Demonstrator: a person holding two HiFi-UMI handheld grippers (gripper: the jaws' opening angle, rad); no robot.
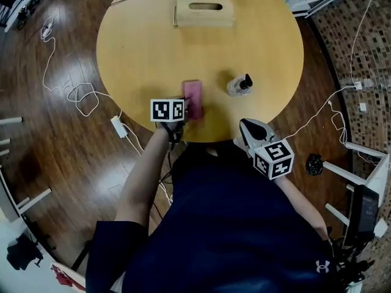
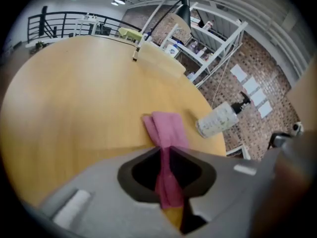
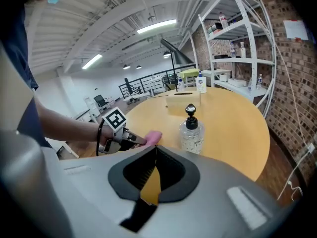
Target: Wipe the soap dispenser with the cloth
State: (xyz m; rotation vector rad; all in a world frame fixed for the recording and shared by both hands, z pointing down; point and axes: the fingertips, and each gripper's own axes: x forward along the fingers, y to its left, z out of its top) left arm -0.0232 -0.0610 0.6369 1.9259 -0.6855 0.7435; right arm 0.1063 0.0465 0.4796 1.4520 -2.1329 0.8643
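Left gripper (image 2: 166, 151): my jaws are clenched on the near end of the pink cloth (image 2: 167, 128), and the fabric runs up between the two pads as a narrow pinched strip. Beyond the tips the cloth fans out into a folded band and lies flat on the round wooden table (image 1: 146, 47), close to the near edge. Right gripper (image 3: 155, 148): my jaws are pressed together with nothing between them; only the tabletop shows through the gap behind the tips. In the head view this gripper hangs at the table's near rim, on the right, and touches nothing. Soap dispenser (image 1: 239, 86): a clear bottle with a black pump head. It stands upright on the table to the right of the cloth, apart from it and ahead of my right jaws, with bare wood between bottle and fabric. No gripper is in contact with it. At the far side of the table sits a pale wooden box (image 1: 204, 12) with a slot in its top, well apart from both cloth and bottle. White cables (image 1: 82, 96) lie looped on the dark wooden floor to the left of the table. White shelving (image 3: 237, 38) stands against a brick wall behind it.
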